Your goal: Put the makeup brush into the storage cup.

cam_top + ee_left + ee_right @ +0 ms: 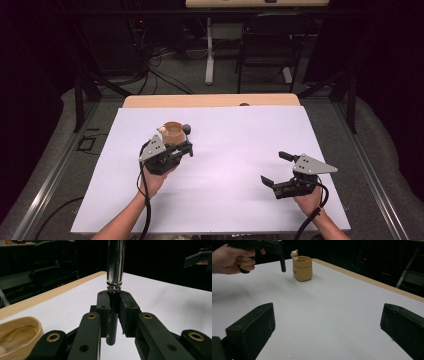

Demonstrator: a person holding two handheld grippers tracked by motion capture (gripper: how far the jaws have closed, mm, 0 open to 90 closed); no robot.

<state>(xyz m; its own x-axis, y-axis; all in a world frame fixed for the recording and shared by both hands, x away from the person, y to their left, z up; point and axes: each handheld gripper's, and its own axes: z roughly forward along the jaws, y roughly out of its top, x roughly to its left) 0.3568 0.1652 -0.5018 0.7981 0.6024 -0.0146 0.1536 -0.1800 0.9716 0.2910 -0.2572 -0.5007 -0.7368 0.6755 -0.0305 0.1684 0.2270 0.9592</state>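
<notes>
Nearest the high camera, two forearms enter from the bottom edge, each hand holding a gripper over the white sheet [225,200] that covers the table.

Right gripper [278,169]: jaws spread wide, nothing between them. In the right gripper view its two black pads sit at the bottom corners with bare white sheet between. It hangs low over the near right part of the sheet.

Left gripper [186,148]: jaws clamped narrow on a slim rod-shaped tool [114,270]. In the left gripper view the tool stands upright between the pads, its polished metal shaft rising above them and its black end [111,332] hanging below, clear of the sheet. From the right gripper view the black end points down, just beside the cup.

Just beyond the left gripper's jaws stands a tan, sack-shaped cup [173,132], upright on the sheet, with a small pale figure [294,253] perched at its rim. Its contents cannot be made out.

Farther off, past the table's wooden edge [210,100], a dark chair [272,45] and floor cables [150,60].
</notes>
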